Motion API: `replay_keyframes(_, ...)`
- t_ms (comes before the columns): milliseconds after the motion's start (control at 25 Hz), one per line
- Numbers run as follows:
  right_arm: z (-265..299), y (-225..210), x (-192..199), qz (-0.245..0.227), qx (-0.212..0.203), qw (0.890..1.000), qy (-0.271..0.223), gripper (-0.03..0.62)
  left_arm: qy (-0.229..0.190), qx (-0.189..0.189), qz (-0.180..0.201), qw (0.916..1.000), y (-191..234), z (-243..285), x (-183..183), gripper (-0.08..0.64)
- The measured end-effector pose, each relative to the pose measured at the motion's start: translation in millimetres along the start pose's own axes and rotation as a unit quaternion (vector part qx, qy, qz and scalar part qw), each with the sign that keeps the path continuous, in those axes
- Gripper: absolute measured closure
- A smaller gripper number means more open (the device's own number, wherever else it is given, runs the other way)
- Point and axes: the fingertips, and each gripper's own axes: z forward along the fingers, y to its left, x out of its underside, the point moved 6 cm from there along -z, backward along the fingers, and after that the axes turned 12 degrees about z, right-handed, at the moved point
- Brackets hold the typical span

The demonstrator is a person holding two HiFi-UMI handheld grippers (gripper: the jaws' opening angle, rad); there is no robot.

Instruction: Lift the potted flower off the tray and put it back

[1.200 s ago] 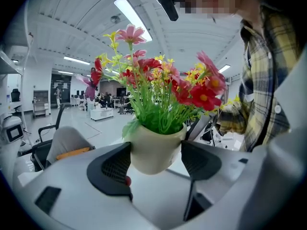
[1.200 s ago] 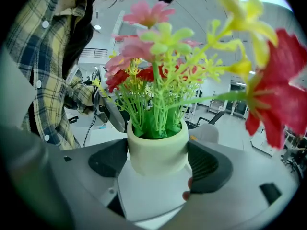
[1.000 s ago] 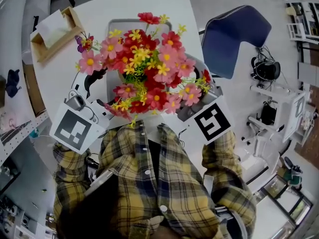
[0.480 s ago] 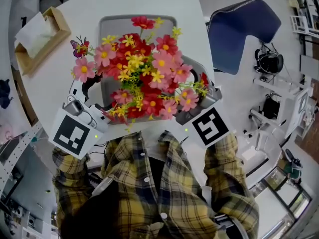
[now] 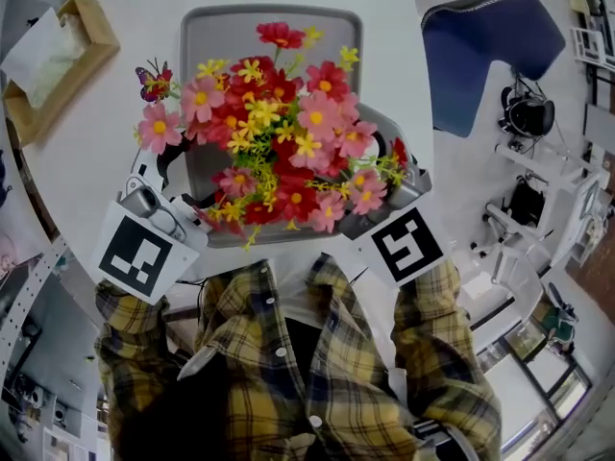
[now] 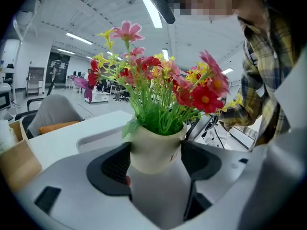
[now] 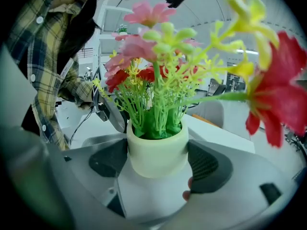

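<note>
Potted flower [image 5: 288, 137] covers less of the tray [image 5: 216, 41]; more bare tray shows top centre. Tissue box [image 5: 58, 46] shifts toward upper left, blue chair [image 5: 490, 56] toward upper right.

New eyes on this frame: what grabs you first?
The potted flower, a burst of red, pink and yellow blooms, fills the middle of the head view, over the grey tray. The left gripper and the right gripper clasp its cream pot from opposite sides. The person's plaid shirt fills the bottom of the head view.
</note>
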Motion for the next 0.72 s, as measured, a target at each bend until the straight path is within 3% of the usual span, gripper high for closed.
replay_keyframes(720, 1.1, -0.7, -1.4, 0.000, 0.001, 1.000, 0.006, 0.224, 0.025, 0.004, 0.014, 0.9996, 1.2, 0.4, -3.3, 0.222)
